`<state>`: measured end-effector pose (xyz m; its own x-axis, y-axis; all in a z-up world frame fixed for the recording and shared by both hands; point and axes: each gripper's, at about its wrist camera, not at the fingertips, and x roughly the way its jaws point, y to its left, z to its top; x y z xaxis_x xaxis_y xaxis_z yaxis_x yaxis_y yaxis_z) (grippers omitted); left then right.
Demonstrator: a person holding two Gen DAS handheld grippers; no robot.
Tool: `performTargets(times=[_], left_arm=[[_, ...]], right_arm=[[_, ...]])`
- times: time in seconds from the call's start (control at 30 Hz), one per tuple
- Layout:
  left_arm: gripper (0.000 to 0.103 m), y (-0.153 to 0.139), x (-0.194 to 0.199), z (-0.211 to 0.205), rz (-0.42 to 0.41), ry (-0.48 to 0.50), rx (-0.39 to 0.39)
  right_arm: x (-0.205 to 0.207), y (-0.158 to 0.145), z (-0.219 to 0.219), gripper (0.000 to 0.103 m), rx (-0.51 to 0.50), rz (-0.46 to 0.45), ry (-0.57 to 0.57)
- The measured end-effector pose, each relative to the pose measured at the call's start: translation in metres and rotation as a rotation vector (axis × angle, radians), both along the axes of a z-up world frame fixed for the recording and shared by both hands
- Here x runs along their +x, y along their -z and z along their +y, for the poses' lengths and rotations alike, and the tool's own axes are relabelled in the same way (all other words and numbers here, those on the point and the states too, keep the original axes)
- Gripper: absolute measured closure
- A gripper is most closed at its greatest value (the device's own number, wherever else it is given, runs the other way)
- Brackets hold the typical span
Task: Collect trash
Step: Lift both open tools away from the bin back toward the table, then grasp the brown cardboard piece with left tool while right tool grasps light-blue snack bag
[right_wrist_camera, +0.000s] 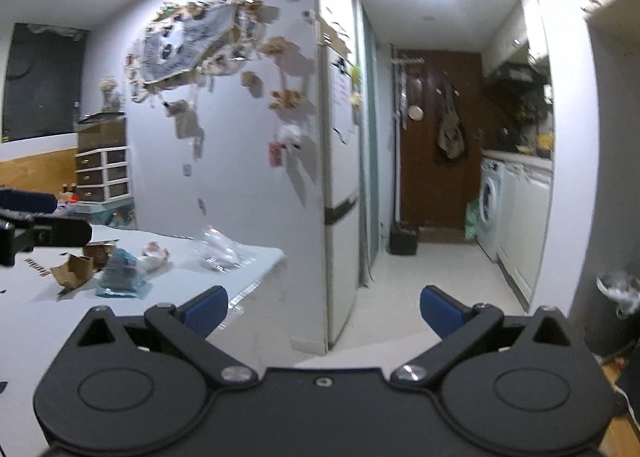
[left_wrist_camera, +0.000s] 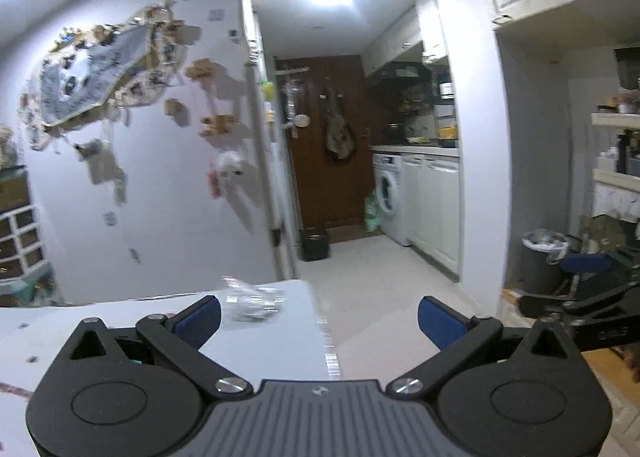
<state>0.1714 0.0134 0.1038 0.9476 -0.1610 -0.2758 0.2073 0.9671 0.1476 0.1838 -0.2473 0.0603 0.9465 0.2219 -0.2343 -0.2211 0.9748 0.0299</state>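
Left gripper (left_wrist_camera: 319, 320): your jaws stand wide apart, nothing between them, held over the white table (left_wrist_camera: 120, 321) edge.
Right gripper (right_wrist_camera: 323, 311): yours too is spread wide and empty.
Trash: clear plastic wrapper (right_wrist_camera: 221, 253) near the table's far corner; crumpled tissue (right_wrist_camera: 154, 255), blue packet (right_wrist_camera: 122, 269) and torn cardboard (right_wrist_camera: 74, 271) beside it.
Bin (left_wrist_camera: 542, 261): lined, on the floor at right, well apart from the table.

My right gripper (right_wrist_camera: 323, 307) is spread wide, holding nothing, above the white table's (right_wrist_camera: 48, 321) corner. On the table: clear plastic wrapper (right_wrist_camera: 222, 251), crumpled tissue (right_wrist_camera: 154, 255), blue packet (right_wrist_camera: 122, 273), torn cardboard (right_wrist_camera: 74, 271). Other gripper (right_wrist_camera: 36, 231) pokes in at the left edge. Lined bin (right_wrist_camera: 618, 297) far right, on the floor. Washing machine (right_wrist_camera: 490, 205) down the hallway.
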Motion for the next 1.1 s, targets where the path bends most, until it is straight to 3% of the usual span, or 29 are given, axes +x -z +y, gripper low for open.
performTargets(times=[0.3,0.53,0.67,0.9,1.1], left_arm=[[0.000,0.003,0.031,0.089,0.017,-0.169,0.043],[0.000,0.019,0.081,0.159,0.091,-0.337,0.057],[0.000,0.036,0.114,0.196,0.156,-0.419,0.008],[0.000,0.074,0.162,0.234,0.278,-0.480,-0.133],[0.000,0.091,0.183,0.250,0.300,-0.525,-0.189]], right_arm=[[0.009,-0.002,0.060,0.000,-0.059,-0.039,-0.093],[0.030,0.003,0.103,0.000,-0.112,-0.031,-0.146],[0.046,0.008,0.121,0.000,-0.108,-0.004,-0.173],[0.075,0.019,0.149,0.000,-0.141,0.038,-0.179],[0.096,0.025,0.165,0.000,-0.109,0.095,-0.200]])
